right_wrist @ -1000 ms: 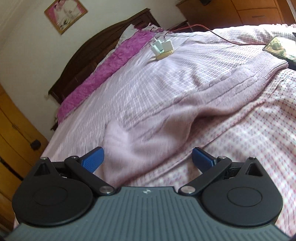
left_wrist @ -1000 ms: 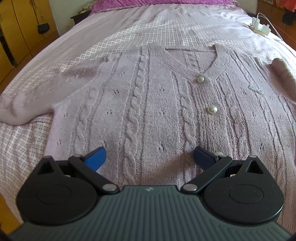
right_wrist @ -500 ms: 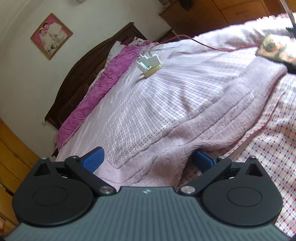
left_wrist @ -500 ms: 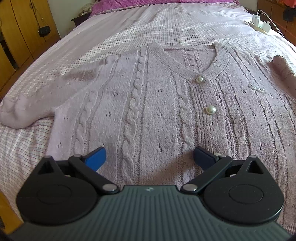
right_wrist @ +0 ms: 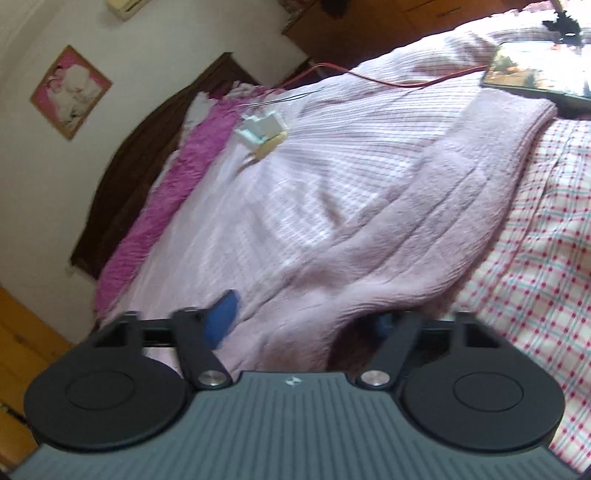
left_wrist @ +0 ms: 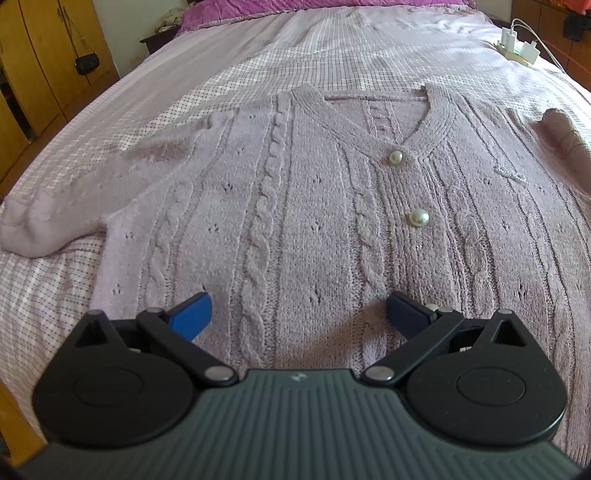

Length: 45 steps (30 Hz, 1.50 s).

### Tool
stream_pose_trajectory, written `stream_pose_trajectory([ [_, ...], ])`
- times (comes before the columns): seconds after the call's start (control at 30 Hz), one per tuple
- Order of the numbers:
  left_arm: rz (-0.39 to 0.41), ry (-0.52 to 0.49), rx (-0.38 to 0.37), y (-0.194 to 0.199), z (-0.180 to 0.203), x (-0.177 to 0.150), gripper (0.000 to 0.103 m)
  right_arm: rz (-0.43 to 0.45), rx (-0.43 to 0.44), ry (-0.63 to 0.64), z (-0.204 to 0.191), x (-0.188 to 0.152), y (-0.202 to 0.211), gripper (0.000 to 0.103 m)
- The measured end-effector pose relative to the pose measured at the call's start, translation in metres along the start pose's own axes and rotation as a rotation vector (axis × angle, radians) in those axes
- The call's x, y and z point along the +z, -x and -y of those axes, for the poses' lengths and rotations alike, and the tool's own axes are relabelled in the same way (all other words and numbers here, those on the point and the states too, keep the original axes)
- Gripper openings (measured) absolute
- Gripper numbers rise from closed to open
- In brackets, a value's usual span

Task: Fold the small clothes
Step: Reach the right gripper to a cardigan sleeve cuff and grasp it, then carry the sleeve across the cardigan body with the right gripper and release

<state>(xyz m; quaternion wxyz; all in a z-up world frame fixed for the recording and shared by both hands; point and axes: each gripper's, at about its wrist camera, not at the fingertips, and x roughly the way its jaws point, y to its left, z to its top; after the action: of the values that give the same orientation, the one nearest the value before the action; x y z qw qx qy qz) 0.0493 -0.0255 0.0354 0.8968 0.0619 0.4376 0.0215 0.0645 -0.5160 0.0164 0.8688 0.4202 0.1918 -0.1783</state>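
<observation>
A mauve cable-knit cardigan (left_wrist: 295,206) with pearl buttons (left_wrist: 419,218) lies flat, front up, on the bed. Its left sleeve (left_wrist: 74,206) stretches out to the side. My left gripper (left_wrist: 299,310) hangs open just above the cardigan's lower part, with nothing between its fingers. In the right wrist view the cardigan's other sleeve (right_wrist: 406,240) runs towards me and passes between the jaws of my right gripper (right_wrist: 306,317). Those jaws are closing around the sleeve. The right pad is half hidden under the fabric. In the left wrist view that sleeve (left_wrist: 565,144) shows at the right edge.
The bed has a pink checked sheet (right_wrist: 535,258). A phone (right_wrist: 535,74) on a red cable lies near the sleeve's cuff. A white charger block (left_wrist: 517,48) sits further up the bed. Magenta bedding (left_wrist: 295,7) lies at the head, and wooden wardrobes (left_wrist: 37,74) stand at the left.
My right gripper has rolled, moved in over the sleeve, and its jaws have come closer together around it. The left gripper has stayed where it was, still open.
</observation>
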Motion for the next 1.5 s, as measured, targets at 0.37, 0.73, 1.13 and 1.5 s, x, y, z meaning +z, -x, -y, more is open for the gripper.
stream_pose_trajectory([
  [0.37, 0.012, 0.014, -0.005, 0.004, -0.006, 0.000, 0.103, 0.223, 0.098, 0.032, -0.020, 0.007, 0.056, 0.008],
  [0.73, 0.033, 0.032, -0.016, 0.010, -0.014, -0.001, 0.103, 0.259, 0.276, 0.130, -0.092, -0.003, 0.093, 0.008],
  [1.13, 0.107, 0.054, 0.015, 0.027, -0.042, 0.006, 0.103, 0.151, 0.378, 0.229, -0.189, -0.062, 0.082, 0.008],
  [1.5, 0.141, 0.093, 0.030, 0.030, -0.067, 0.008, 0.103, -0.066, 0.360, 0.295, -0.237, -0.153, 0.031, 0.009],
])
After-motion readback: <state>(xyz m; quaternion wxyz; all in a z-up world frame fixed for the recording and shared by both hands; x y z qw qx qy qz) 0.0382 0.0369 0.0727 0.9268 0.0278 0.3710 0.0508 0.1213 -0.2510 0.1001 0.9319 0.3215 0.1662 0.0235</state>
